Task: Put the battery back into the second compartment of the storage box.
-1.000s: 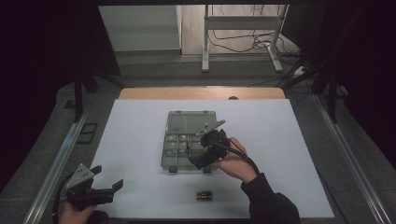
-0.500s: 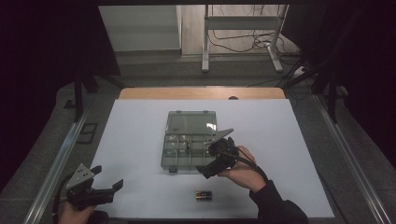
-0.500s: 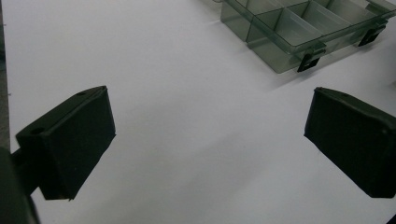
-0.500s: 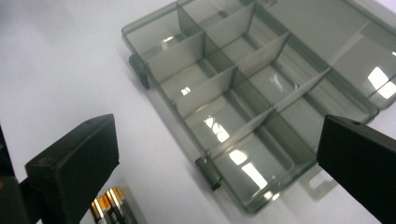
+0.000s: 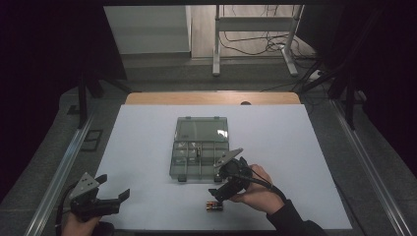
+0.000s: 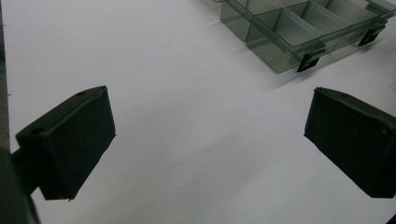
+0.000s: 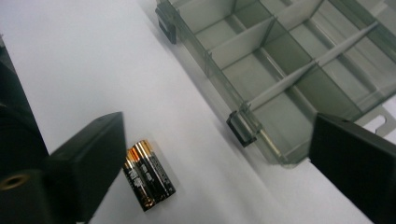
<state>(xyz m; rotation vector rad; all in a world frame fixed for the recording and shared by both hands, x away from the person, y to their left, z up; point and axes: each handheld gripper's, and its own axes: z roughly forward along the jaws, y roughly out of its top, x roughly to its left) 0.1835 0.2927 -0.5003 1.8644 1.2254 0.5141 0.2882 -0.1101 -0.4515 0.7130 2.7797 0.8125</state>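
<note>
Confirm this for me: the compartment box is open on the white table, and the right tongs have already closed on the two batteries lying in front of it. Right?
Not quite. The right tongs are open; the batteries lie untouched on the table beside one pad, as the right gripper view shows. The jaws have just been closing slightly. The compartment box is open, as stated.

Two batteries (image 7: 148, 176) are lying side by side, touching, near the front edge of the white table (image 5: 137, 147). One clear compartment box (image 5: 199, 155) is sitting open at the table's middle. Two grippers are showing: one at the near left (image 5: 113, 196), one near the batteries (image 5: 216, 192).
</note>
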